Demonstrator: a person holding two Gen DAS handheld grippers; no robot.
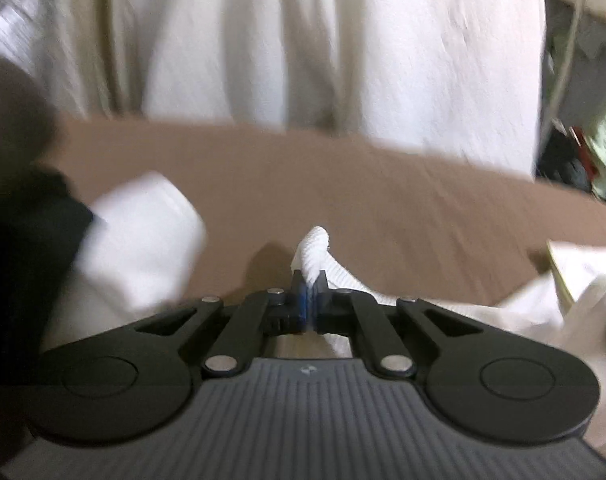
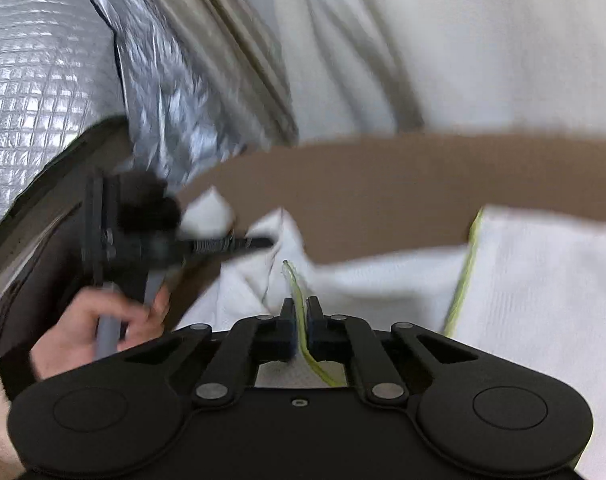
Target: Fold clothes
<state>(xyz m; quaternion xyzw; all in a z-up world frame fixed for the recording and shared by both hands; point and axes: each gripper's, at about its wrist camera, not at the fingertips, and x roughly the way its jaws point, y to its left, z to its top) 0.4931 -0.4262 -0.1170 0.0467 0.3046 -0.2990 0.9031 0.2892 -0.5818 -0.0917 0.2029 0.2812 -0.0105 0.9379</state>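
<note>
left gripper (image 1: 310, 280): jaws closed | right gripper (image 2: 301, 312): jaws closed, level

No text, label, brand or number can be read in either view. The only mark is a small pale emblem (image 1: 305, 369) on the ribbed grey body of the left gripper (image 1: 308, 280), just behind its fingers; it is too small and blurred to make out. The right gripper (image 2: 300, 312) carries no lettering on its black body. The blurred clutter (image 1: 595, 152) far right of the left gripper shows nothing legible.
</note>
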